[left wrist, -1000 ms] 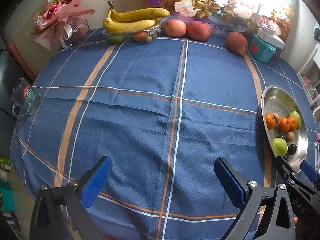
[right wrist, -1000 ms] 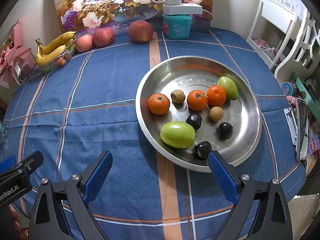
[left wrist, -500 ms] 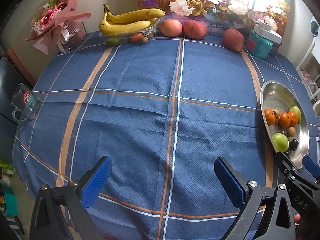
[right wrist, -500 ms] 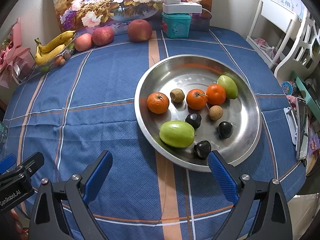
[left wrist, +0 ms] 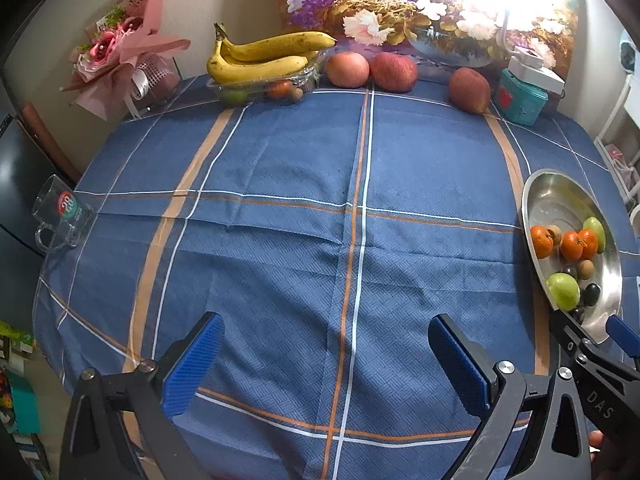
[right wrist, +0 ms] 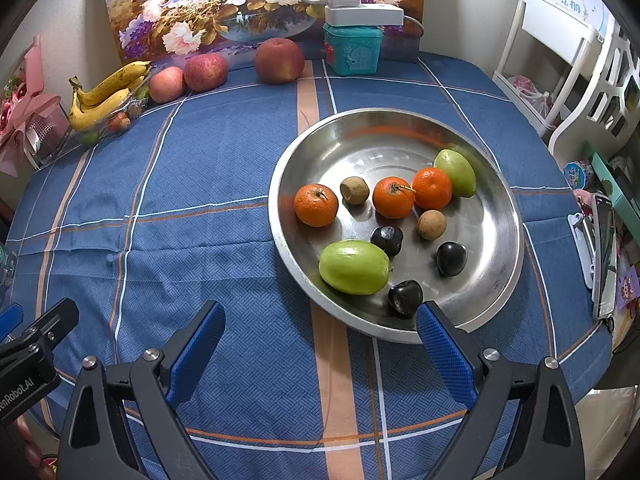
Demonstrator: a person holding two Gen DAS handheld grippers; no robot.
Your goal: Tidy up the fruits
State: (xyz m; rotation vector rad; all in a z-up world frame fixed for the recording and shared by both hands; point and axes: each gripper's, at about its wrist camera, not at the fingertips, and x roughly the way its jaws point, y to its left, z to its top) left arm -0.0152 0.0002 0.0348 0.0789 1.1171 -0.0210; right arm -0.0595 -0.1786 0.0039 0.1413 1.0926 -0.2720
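**Fruit split between steel dish and far desk edge; both grippers empty**

A round desk (left wrist: pixel 280 200) draped in a blue checked cloth with orange and white stripes is seen. A wide shallow stainless-steel dish (right wrist: pixel 352 140) sits on its right side; a clear plastic tray (left wrist: pixel 256 90) topped by a bunch of yellow bananas (left wrist: pixel 264 60) sits at the far left edge. Three red apples (right wrist: pixel 280 60) are lined along the far edge by the flower painting.

In the dish are held two green oval fruits (right wrist: pixel 354 267), three orange mandarins (right wrist: pixel 316 205), three dark plum-like fruits (right wrist: pixel 451 258) and two small brown round fruits (right wrist: pixel 354 190).

The right hand-held gripper (right wrist: pixel 320 344) is spread wide with nothing held; the near dish rim lies just ahead, slightly right, and the nearer green fruit's long axis runs crosswise to the fingers. The left hand-held gripper (left wrist: pixel 326 364) is likewise spread wide and empty, over bare cloth, well apart from all fruit.

The right hand is judged nearer the dish. Whether sorting is early or finished cannot be settled.
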